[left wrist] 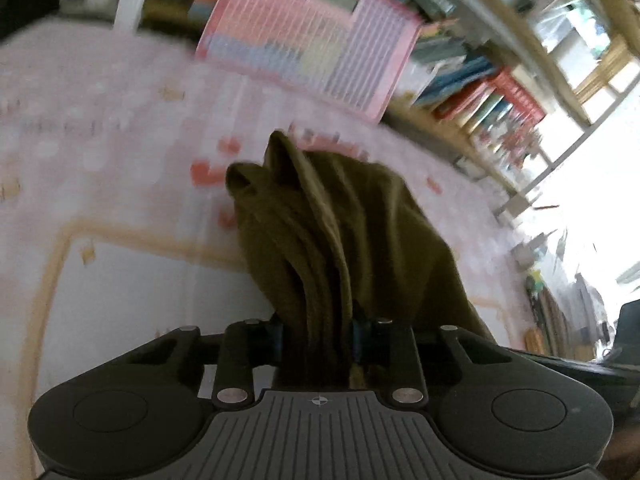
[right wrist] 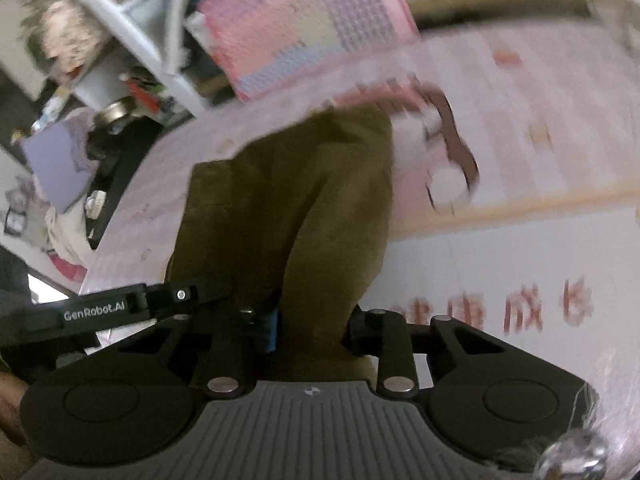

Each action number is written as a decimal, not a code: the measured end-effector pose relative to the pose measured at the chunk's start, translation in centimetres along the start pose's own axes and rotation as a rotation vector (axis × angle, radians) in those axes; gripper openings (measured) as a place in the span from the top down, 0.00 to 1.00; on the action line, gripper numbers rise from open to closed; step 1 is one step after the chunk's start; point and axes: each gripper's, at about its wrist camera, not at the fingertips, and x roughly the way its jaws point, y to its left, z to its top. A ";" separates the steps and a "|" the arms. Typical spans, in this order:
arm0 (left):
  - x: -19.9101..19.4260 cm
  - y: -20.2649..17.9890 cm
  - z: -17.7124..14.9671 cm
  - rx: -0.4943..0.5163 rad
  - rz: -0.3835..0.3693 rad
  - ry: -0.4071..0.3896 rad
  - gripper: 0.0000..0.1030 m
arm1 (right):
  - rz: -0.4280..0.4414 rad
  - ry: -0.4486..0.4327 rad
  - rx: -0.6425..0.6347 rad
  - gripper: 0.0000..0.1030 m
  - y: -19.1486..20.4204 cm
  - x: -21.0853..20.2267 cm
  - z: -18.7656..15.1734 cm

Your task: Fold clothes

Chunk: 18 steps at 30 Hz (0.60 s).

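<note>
Olive-brown cloth (left wrist: pixel 320 232) on pale pink sheet (left wrist: pixel 120 128) with red marks; pink gridded board (left wrist: pixel 304 36) behind cloth; black grippers (left wrist: pixel 318 340).

Olive-brown garment (left wrist: pixel 320 224), as I see it from both wrist views: a plain, unpatterned cloth of soft, matte fabric, bunched rather than flat. In the left wrist view it is gathered into deep lengthwise folds that run out from the left claw (left wrist: pixel 318 338), whose pads are closed on the cloth, and it ends in two rounded peaks. In the right wrist view the same garment (right wrist: pixel 288 200) spreads wider from the right claw (right wrist: pixel 312 332), likewise clamped on it, with one straight edge and a squared corner. Motion blur hides seams.
</note>
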 end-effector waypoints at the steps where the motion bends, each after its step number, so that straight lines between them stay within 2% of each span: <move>1: -0.2 -0.2 0.2 0.009 0.000 -0.011 0.73 | 0.002 -0.018 -0.018 0.74 0.2 -0.2 0.2; 6: -0.9 -1.5 1.0 0.054 -0.002 -0.064 0.73 | 0.024 -0.073 -0.066 0.74 0.7 -0.7 1.3; 18: -0.6 -1.8 4.1 0.073 0.071 -0.109 0.73 | 0.108 -0.096 -0.090 0.74 0.4 1.5 4.7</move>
